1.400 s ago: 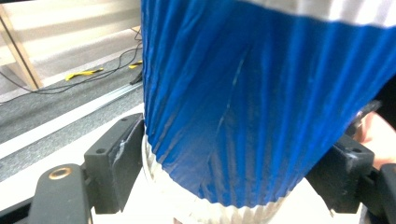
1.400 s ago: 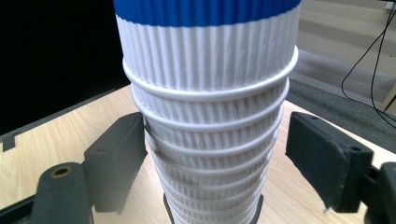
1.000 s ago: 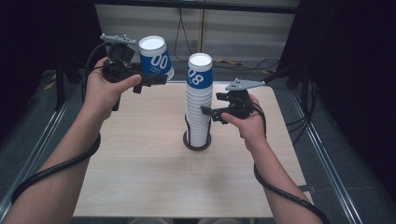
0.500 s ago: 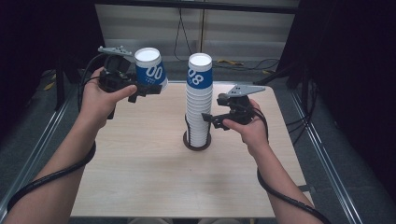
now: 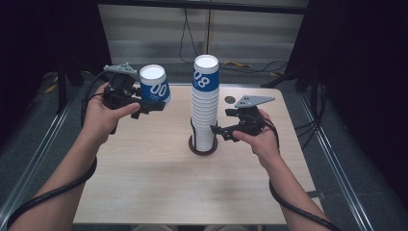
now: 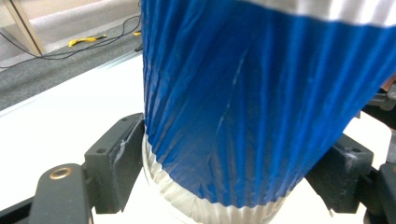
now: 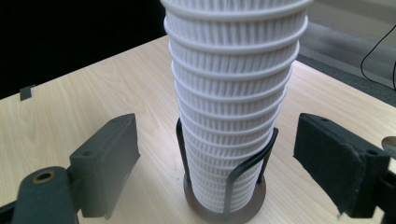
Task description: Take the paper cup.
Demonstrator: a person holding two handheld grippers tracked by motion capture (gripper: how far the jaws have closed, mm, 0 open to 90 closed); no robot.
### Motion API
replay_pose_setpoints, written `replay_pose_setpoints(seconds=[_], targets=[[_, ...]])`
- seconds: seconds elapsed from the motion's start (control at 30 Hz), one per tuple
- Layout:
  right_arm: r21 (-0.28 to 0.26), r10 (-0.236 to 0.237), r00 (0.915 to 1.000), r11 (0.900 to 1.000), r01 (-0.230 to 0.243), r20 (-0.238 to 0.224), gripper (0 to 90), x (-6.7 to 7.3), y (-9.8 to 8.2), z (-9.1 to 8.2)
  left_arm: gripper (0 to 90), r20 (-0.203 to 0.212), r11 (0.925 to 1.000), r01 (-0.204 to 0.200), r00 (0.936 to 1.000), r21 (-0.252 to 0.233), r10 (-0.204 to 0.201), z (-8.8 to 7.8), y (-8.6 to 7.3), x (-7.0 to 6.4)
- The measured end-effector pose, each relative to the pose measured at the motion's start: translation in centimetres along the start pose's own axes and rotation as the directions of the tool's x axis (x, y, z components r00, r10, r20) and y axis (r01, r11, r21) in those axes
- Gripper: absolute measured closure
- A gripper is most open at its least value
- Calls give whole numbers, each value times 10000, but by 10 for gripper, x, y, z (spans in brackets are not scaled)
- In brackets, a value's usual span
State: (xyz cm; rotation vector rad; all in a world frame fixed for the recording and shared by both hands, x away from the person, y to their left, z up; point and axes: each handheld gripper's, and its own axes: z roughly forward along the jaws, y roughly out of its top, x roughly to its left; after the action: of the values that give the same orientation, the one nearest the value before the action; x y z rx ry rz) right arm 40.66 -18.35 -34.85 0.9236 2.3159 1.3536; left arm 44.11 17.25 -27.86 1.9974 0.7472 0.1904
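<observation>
left gripper (image 5: 153, 105) gripping blue cup (image 5: 154, 85), cup stack (image 5: 204, 110)

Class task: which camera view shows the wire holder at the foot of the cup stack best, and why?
The right gripper view: the holder sits close, its dark round base and wire uprights clear around the stack. The high view shows the holder small, as a dark ring on the table. In the left gripper view a blue cup blocks the table behind.
</observation>
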Motion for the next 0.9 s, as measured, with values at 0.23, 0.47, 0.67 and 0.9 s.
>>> replay_pose_setpoints(seconds=[0.23, 0.47, 0.67, 0.9], targets=[[73, 17, 10000, 10000, -17, -46, 134, 0, -6, -2, 207, 99, 9997, -177, 9998, 159, 176, 5, -9, -3], [81, 80, 9999, 9999, -80, -95, 134, -1, -12, -4, 208, 195, 9993, -231, 9996, 279, 226, 12, -20, -4], [156, 23, 9999, 9999, -21, -116, 134, -2, -16, -6, 208, 304, 9988, -365, 9989, 322, 355, 17, -27, -5], [173, 35, 9999, 9998, -33, -116, 134, -1, -19, -6, 207, 414, 9989, -329, 9986, 338, 315, 18, -35, -6]])
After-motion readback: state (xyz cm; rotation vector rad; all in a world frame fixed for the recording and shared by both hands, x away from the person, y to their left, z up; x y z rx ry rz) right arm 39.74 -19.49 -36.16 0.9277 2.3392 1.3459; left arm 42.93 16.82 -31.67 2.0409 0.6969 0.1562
